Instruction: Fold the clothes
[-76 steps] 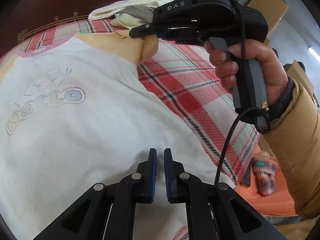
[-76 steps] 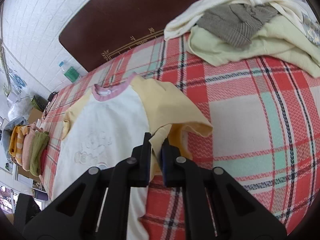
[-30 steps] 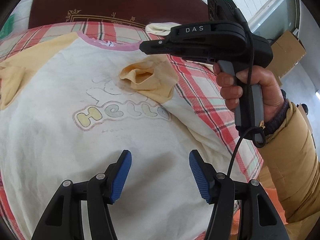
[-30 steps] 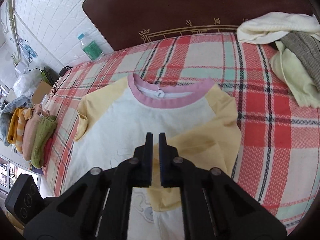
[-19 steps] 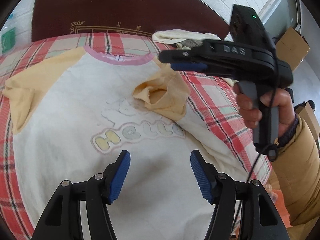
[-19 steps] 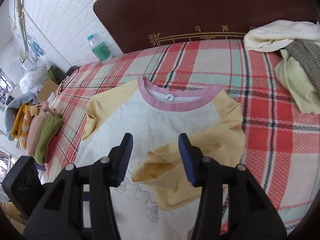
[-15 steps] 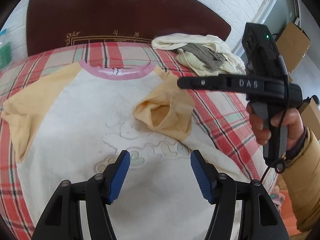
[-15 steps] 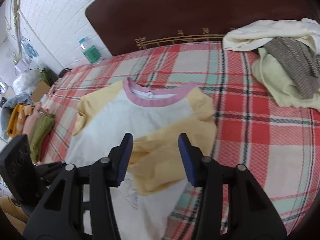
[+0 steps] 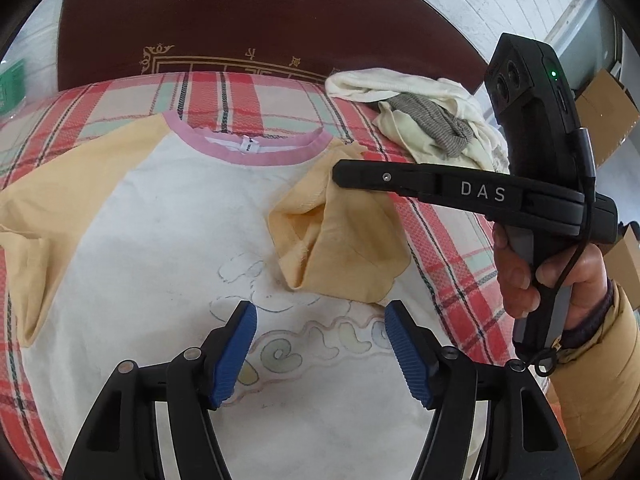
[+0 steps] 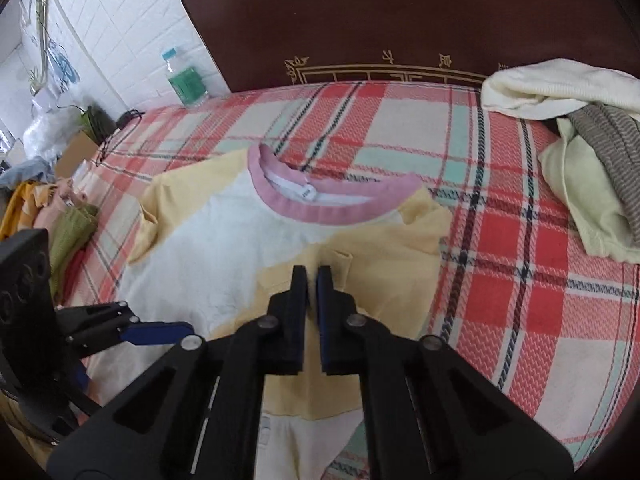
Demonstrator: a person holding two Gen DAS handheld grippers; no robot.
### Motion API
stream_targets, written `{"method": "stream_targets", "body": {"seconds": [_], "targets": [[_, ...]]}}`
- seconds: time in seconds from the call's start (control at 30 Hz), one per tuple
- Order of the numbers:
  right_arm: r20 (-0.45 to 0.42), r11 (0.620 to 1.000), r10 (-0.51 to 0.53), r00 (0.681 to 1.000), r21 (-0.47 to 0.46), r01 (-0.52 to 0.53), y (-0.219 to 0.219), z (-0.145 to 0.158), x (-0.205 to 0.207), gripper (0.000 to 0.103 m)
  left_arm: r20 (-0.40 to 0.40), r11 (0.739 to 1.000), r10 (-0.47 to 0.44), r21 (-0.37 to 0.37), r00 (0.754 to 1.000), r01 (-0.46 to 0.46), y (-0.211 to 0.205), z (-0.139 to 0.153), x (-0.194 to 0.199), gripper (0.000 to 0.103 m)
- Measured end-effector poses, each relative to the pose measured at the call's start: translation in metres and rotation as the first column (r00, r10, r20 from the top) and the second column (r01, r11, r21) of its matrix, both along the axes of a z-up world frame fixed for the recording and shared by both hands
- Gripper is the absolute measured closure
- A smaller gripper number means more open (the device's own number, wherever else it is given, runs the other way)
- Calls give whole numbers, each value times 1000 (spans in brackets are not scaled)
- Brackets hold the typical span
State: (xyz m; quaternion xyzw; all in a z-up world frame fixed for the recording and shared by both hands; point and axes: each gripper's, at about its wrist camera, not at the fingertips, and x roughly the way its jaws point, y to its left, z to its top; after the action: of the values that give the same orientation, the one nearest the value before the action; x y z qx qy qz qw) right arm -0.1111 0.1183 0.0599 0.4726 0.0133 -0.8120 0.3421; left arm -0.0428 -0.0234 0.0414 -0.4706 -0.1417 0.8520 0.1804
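A white T-shirt (image 9: 160, 248) with yellow sleeves and a pink collar (image 9: 248, 152) lies face up on the plaid bed; it also shows in the right wrist view (image 10: 224, 240). Its right sleeve (image 9: 340, 248) is folded in over the chest, also seen from the right wrist (image 10: 380, 280). My left gripper (image 9: 320, 344) is open and empty above the "Hello" print. My right gripper (image 10: 312, 276) is shut with nothing between its fingers, hovering just over the folded sleeve; it shows from the side in the left wrist view (image 9: 340, 170).
A heap of cream and grey clothes (image 10: 580, 140) lies at the bed's far right, also in the left wrist view (image 9: 424, 120). A dark headboard (image 10: 400, 20) stands behind. A water bottle (image 10: 184, 80) and folded clothes (image 10: 60, 220) sit to the left. Plaid bedspread (image 10: 540, 300) lies right of the shirt.
My right gripper carried the sleeve over the chest, opened and let it go, then shut again empty. My left gripper opened and has drawn back a little.
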Motion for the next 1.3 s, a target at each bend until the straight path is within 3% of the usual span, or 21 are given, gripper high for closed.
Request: {"method": "stream_targets", "body": {"seconds": [0.13,0.2,0.23,0.3,0.47,0.67,0.8,0.83,0.87,1.03,1.17,1.3], "targets": [[49,1000,6,999,-4,-6,-16,-9,-7,96,2,1000,2,-5,1000,-2,-1,0,-2,33],[100,1000,4,995,-29,-1,-13,-17,-7,83,6,1000,-3,-16,1000,3,0,-2,-4,33],[89,999,-5,996,-34,8,-7,-15,-2,72,9,1000,-7,-20,1000,7,0,-3,-6,33],[70,999,-20,997,-46,24,7,-10,9,68,14,1000,-15,-23,1000,16,0,-4,-8,33],[55,997,-23,998,-76,27,68,-3,80,46,25,999,-43,-31,999,43,6,-9,-19,33],[71,998,-65,995,7,64,105,-29,173,46,27,998,-47,-40,999,48,13,-12,-27,33],[36,994,-86,996,72,84,101,-33,201,52,26,998,-45,-44,999,47,16,-13,-26,33],[26,992,-90,996,87,87,99,-33,207,75,27,998,-47,-43,999,48,16,-13,-25,33],[16,991,-93,996,103,91,97,-33,212,91,28,998,-48,-45,998,49,17,-13,-24,33],[-34,990,-126,991,66,128,90,-7,223,97,17,998,-43,-42,999,44,11,-8,-15,33],[-94,995,-41,995,87,49,49,18,236,97,4,999,-33,-31,999,33,2,-2,-9,33],[-47,990,27,999,138,-21,5,-2,239,96,-10,999,-32,-25,999,32,-6,3,1,33]]}}
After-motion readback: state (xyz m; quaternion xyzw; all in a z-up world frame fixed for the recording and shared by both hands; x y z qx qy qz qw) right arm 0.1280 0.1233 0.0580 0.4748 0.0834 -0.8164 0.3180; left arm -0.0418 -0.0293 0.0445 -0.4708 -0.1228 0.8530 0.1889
